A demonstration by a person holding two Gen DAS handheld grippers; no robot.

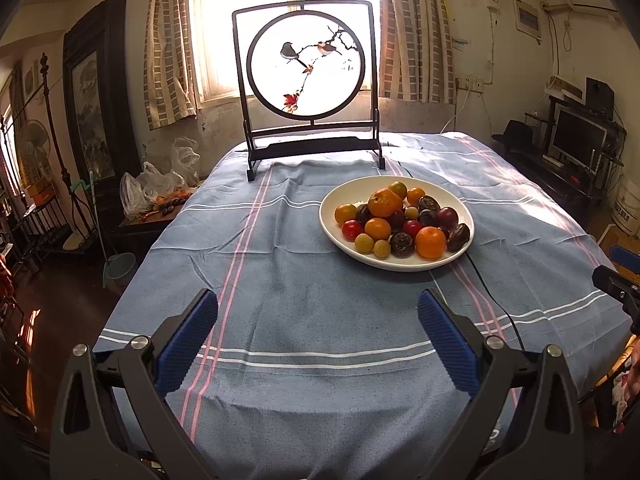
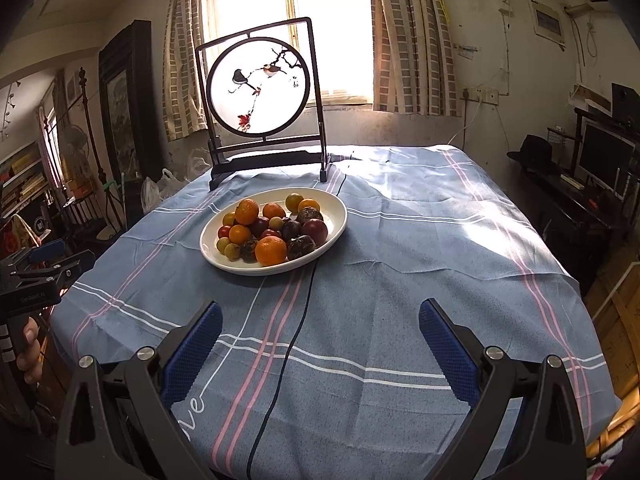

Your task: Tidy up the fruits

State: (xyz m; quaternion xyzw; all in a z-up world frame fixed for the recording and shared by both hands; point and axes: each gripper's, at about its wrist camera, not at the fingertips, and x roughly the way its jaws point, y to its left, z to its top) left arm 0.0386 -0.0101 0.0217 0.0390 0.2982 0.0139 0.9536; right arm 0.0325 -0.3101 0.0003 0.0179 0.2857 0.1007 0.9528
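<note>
A white plate point(image 1: 340, 240) holds a heap of fruit: oranges point(image 1: 430, 243), dark passion fruits point(image 1: 401, 244), small red and yellow tomatoes point(image 1: 351, 229) and pale longans point(image 1: 364, 243). It sits on the blue striped tablecloth point(image 1: 280, 272), right of centre in the left wrist view. In the right wrist view the plate point(image 2: 334, 236) lies left of centre with an orange point(image 2: 271, 250) at its front. My left gripper point(image 1: 318, 320) is open and empty, near the table's front edge, well short of the plate. My right gripper point(image 2: 320, 324) is open and empty, also short of the plate.
A dark-framed round bird screen point(image 1: 306, 76) stands at the table's far edge behind the plate. A black cable point(image 2: 296, 332) runs from the plate toward the front edge. Plastic bags point(image 1: 152, 188) sit on a low stand to the left. A desk with a monitor point(image 1: 576, 140) stands to the right.
</note>
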